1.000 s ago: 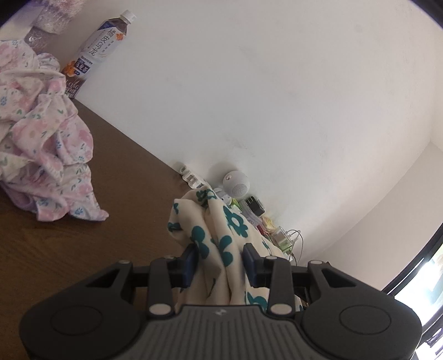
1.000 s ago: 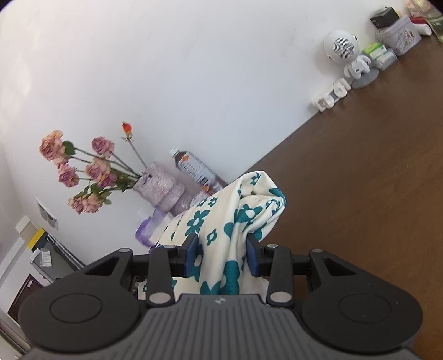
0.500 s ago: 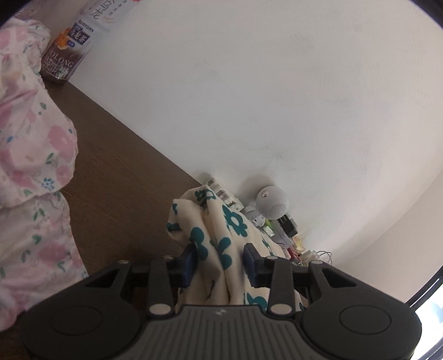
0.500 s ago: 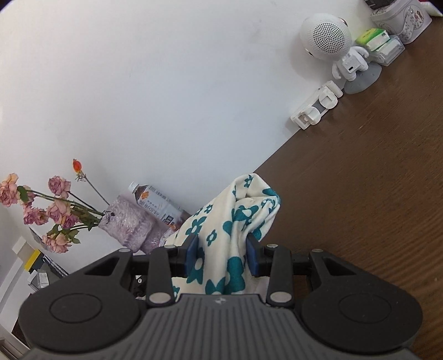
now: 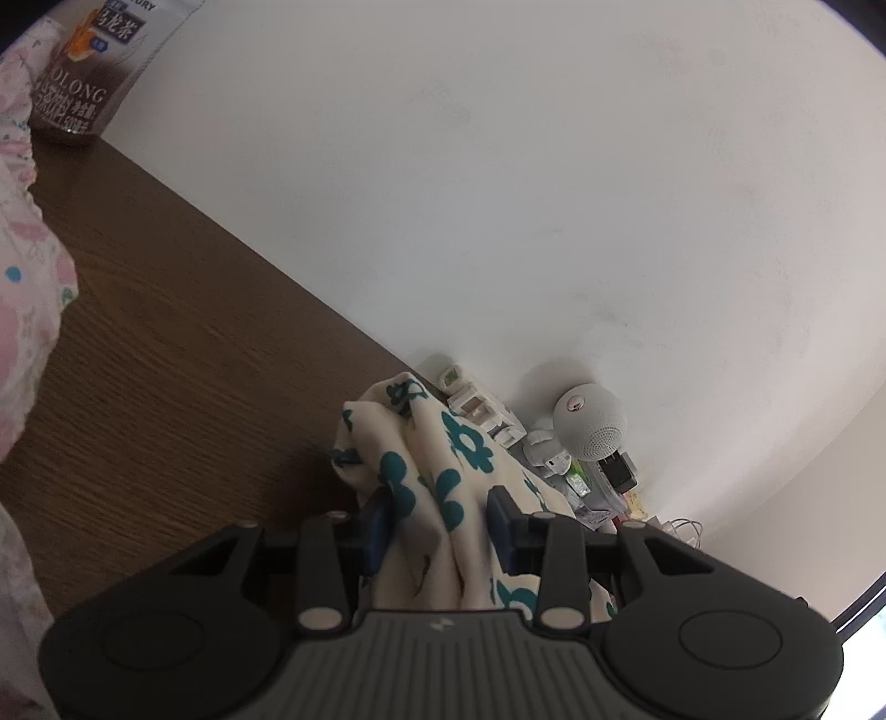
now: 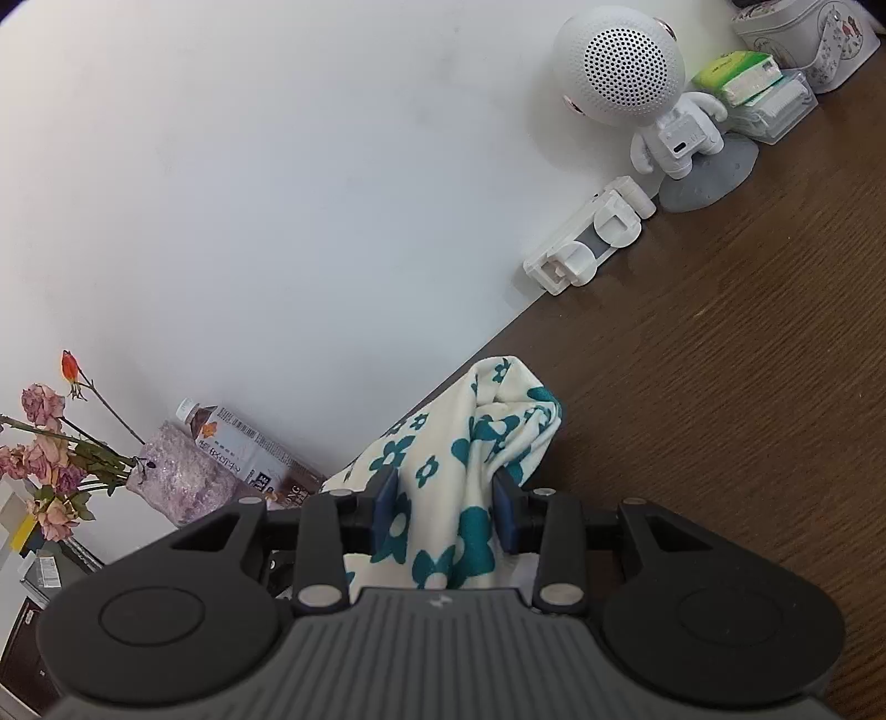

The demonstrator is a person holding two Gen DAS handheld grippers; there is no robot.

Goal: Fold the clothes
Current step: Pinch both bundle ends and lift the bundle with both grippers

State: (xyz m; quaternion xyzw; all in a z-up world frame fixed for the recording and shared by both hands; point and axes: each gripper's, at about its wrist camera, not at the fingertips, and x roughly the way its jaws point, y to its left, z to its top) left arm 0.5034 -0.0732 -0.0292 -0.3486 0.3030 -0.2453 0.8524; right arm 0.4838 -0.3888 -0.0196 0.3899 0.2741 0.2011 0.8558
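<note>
Left tongs (image 5: pixel 440 523): closed on a bunched fold of the cream garment with teal flowers (image 5: pixel 443 471). The cloth fills the gap between the two blue pads (image 5: pixel 377 523) and rises past them in a crumpled peak. It is held above the brown wooden desk (image 5: pixel 183 387); whether any lower part touches the desk cannot be told from this view.

Right tongs (image 6: pixel 446 512): likewise clamped on the same garment (image 6: pixel 459 443), a gathered edge standing up between the pads (image 6: pixel 505 515) and folding over at the top. More of the cloth trails away to the left, behind the tool body.

Surroundings, left wrist view: a pink floral garment (image 5: pixel 27 310) lies at the left edge of the desk, partly cut off by the frame. A bottle of oolong tea (image 5: pixel 83 72) stands at the top left against the white wall (image 5: pixel 498 194). A white round-headed figurine (image 5: pixel 590 423) stands beyond the held cloth, with small clutter around it — too small to identify.

Surroundings, right wrist view: the same figurine (image 6: pixel 637 72) stands on a grey base near the wall, a white plastic bracket (image 6: pixel 590 238) just beside it. A green-and-white packet (image 6: pixel 739 75) rests on a clear box, with a white tin (image 6: pixel 814 33) behind. At the left — a vase of dried roses (image 6: pixel 177 476), with the tea bottle (image 6: pixel 249 451) beside it.
</note>
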